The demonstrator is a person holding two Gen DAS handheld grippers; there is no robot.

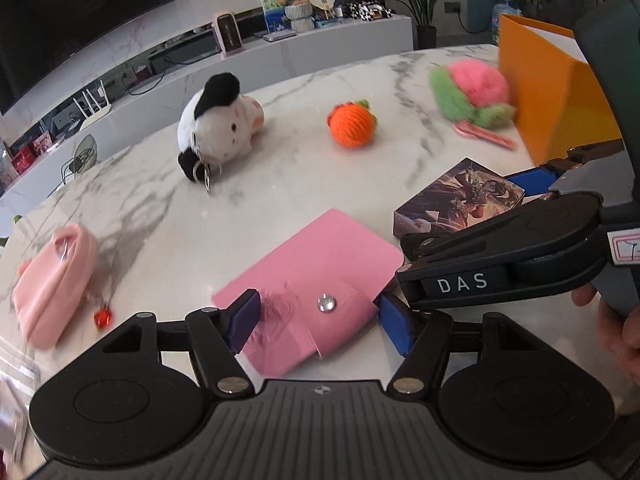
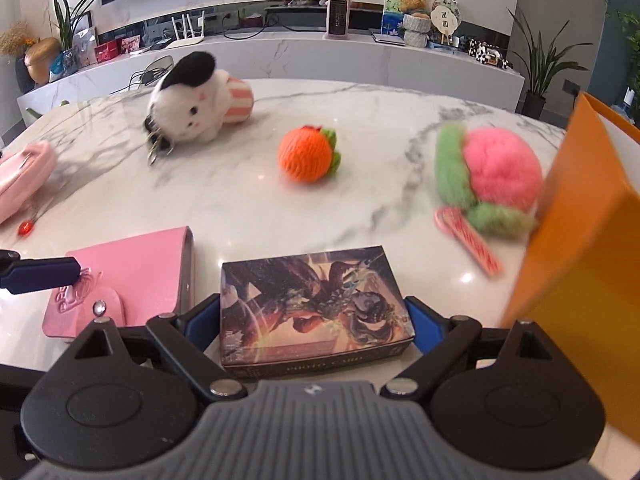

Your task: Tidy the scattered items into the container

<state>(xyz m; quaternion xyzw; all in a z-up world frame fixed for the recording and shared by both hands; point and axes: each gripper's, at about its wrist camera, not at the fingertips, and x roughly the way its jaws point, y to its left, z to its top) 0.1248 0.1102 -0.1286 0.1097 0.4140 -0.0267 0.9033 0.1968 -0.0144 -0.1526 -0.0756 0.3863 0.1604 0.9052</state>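
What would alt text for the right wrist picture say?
Open tongs straddle a picture-printed card box on a marble table. Beyond lie a pink wallet, an orange ball, a panda plush, and a pink-and-green plush beside an orange bag.

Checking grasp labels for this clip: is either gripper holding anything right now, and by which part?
Nothing looks gripped yet. The left gripper straddles the pink wallet at its snap-flap end; the right gripper straddles the card box at its short sides. Pad contact cannot be confirmed.
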